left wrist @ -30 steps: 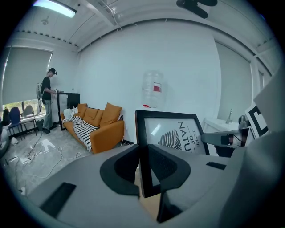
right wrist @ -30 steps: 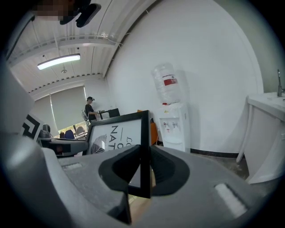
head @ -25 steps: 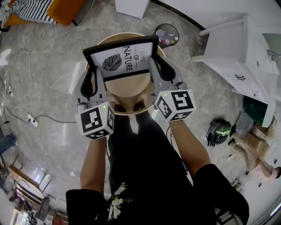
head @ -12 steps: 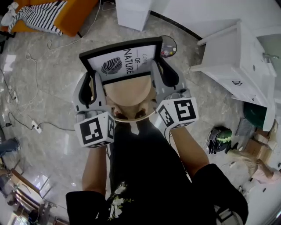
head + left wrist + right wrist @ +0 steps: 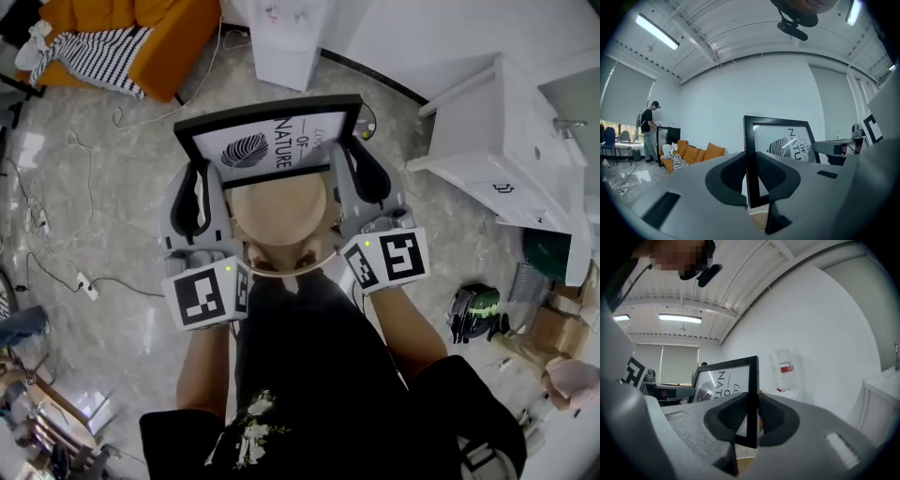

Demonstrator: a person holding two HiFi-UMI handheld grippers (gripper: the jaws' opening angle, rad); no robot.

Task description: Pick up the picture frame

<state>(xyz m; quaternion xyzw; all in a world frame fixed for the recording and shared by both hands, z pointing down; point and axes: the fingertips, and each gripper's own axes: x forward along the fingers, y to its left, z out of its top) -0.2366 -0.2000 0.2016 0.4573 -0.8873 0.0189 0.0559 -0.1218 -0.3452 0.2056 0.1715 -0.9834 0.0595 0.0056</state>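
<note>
Both pairs of jaws are pinched on the picture frame [image 5: 270, 141]: your left gripper [image 5: 199, 183] clamps its left edge and your right gripper [image 5: 359, 167] its right edge, above the round wooden table [image 5: 278, 214].

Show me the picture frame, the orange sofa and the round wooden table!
frame [image 5: 270, 145]: head view, on the white print inside it.
sofa [image 5: 178, 37]: head view, on its orange seat.
table [image 5: 278, 211]: head view, on its round wooden top.

We see a round wooden stool [image 5: 278, 214] below, an orange sofa [image 5: 159, 37] bearing a striped cloth [image 5: 94, 56], a white cabinet [image 5: 506, 141], and a helmet [image 5: 473, 305] on the floor [image 5: 112, 234].
</note>
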